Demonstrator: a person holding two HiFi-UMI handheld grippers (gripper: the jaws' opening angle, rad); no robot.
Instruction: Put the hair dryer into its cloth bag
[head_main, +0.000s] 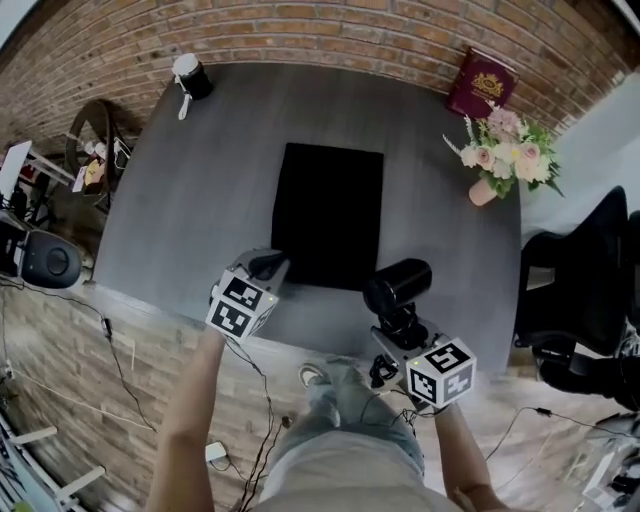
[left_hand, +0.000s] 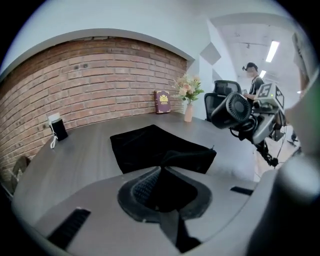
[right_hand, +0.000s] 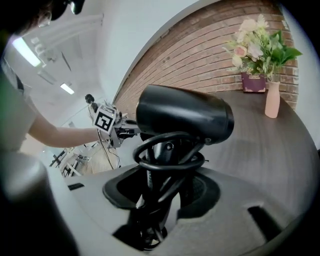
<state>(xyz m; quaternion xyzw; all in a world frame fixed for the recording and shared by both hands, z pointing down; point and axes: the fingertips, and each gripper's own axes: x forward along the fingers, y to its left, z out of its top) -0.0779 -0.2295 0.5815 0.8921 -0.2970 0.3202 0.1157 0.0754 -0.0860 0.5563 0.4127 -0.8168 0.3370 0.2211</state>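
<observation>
L gripper (head_main: 268, 266) and R gripper (head_main: 398, 322) are the closest items, at the bottom of the head view. There is one per forearm, each w/ its marker cube (head_main: 240, 305) toward the person.

**L gripper:** Jaws nearly together, pinching fabric. The left gripper view shows a black fold of the cloth bag (left_hand: 150, 146) rising off the table (left_hand: 70, 150) into the jaw gap, pads pressed on it. Grip pt. is at the bag's near edge, left corner. The rest of the bag lies flat at table ctr, long side running away from the person.

**R gripper:** Jaws approx. half apart, clamped on the handle of the hair dryer (right_hand: 184, 115). Cord (right_hand: 170, 167) is looped round the handle just above the pads. Barrel sits crosswise on top of the handle, roughly level.

**Hair dryer pos.:** Held in the air over the table's near edge, just right of the bag's near right corner in the head view. It is outside the bag and apart from it.

**Background:**
- Vase of flowers (head_main: 497, 155) at the table's far right corner.
- Burgundy book (head_main: 482, 82) leaning on the brick wall (head_main: 300, 30) behind the vase.
- Small black-and-white item (head_main: 190, 76) at the far left corner, type unclear.
- Black office chair (head_main: 588, 285) right of the table.
</observation>
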